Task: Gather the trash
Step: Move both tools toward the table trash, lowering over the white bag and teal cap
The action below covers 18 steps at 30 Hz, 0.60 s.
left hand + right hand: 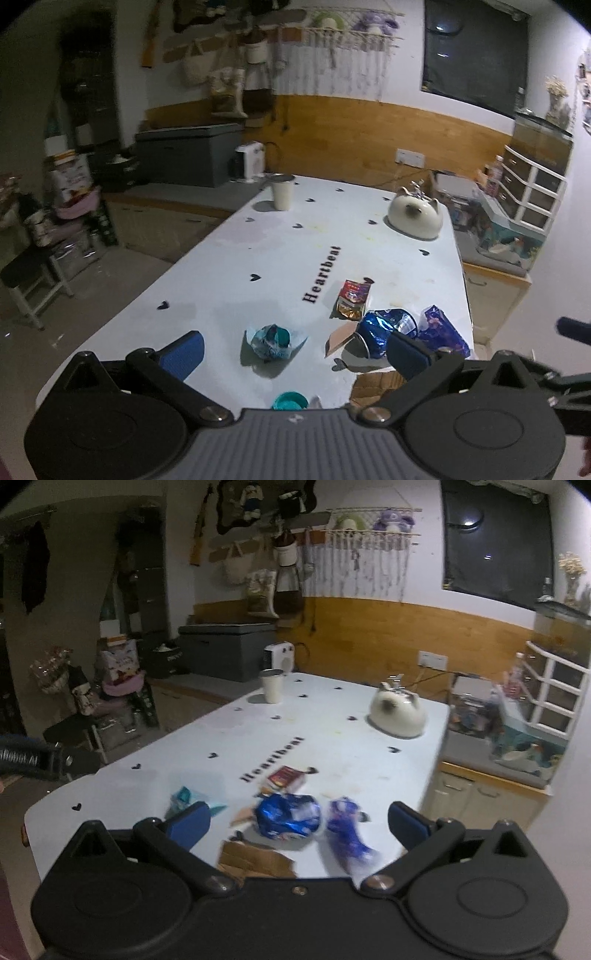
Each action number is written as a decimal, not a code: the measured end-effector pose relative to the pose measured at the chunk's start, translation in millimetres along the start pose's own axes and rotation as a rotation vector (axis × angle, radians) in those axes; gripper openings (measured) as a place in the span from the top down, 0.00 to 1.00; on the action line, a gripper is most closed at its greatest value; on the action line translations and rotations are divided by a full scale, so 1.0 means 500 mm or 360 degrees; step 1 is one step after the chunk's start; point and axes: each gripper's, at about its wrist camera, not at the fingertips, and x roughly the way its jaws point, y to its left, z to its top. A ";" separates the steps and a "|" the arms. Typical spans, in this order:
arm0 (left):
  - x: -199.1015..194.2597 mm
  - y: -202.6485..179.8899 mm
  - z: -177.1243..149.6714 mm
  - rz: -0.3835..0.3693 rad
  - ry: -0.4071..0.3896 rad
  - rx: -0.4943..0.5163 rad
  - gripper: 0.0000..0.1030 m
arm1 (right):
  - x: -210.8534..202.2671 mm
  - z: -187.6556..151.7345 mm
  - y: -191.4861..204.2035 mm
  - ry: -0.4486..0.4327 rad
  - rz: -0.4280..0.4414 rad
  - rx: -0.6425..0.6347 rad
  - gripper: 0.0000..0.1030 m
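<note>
Trash lies on the near end of a white table (229,266). In the left wrist view I see a crumpled teal wrapper (274,341), a red and gold packet (352,299), a shiny blue bag (388,330), a purple packet (443,330), torn cardboard (341,338) and a teal lid (290,400). My left gripper (293,352) is open and empty, just short of the teal wrapper. My right gripper (297,825) is open and empty over the blue bag (288,816), with the purple packet (347,834) and cardboard (255,858) beside it.
A cream cup (283,192) and a white cat-shaped pot (415,216) stand at the table's far end. A low cabinet with boxes (506,240) sits to the right. Stools and clutter (48,236) fill the floor on the left.
</note>
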 end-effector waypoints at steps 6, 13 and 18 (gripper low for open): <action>0.074 0.063 0.005 -0.0146 0.0023 0.0150 0.00 | 0.100 -0.043 0.072 0.0047 0.0091 0.0074 0.00; 0.145 0.128 0.010 -0.0298 0.0096 0.0193 0.00 | 0.212 -0.133 0.130 0.0277 0.0245 0.0151 0.00; 0.196 0.152 0.002 -0.0352 0.0191 0.0185 0.00 | 0.255 -0.188 0.150 0.0429 0.0302 0.0275 0.00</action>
